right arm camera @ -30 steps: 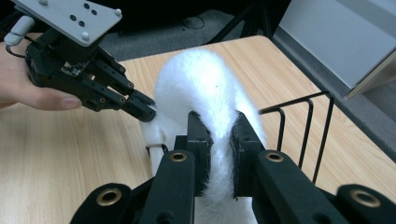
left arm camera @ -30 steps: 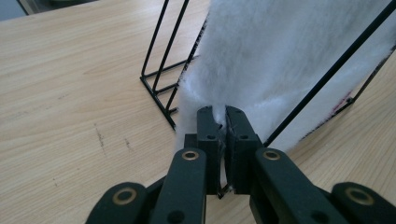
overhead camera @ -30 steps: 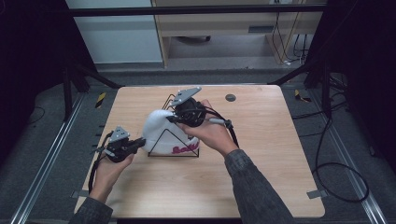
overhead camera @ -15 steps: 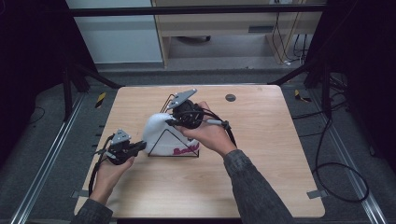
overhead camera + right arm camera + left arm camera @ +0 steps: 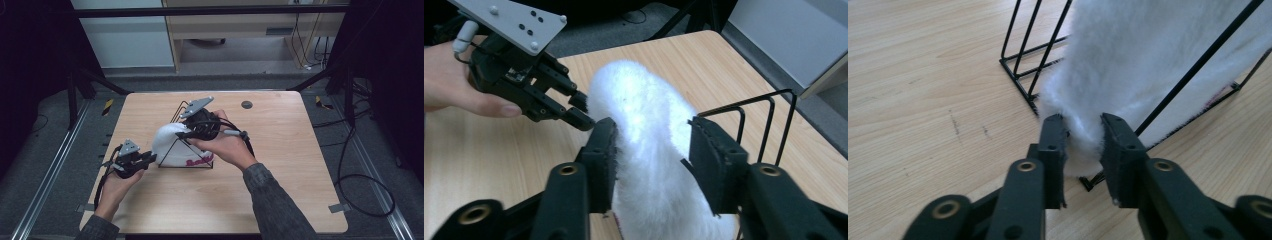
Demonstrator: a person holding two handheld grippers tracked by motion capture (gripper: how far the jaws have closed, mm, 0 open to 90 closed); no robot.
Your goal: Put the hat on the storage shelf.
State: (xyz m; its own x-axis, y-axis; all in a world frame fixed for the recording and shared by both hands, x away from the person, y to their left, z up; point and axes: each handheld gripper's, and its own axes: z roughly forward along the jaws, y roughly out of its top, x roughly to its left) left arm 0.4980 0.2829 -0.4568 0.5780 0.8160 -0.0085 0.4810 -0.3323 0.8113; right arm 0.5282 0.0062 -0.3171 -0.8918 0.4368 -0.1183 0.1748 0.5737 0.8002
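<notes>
Item: white fluffy cloth, draped over a black wire rack at mid-bench. Left tool: jaws narrowed, pinching the cloth's lower edge. Right tool: jaws wide, straddling the cloth's top, one jaw on each side. Small dark disc near far bench edge.

The high view looks forward and down over the whole light wooden table. Both gripper views sit close behind their black jaws, sharing the fluffy white fabric item and black wire rack.
</notes>
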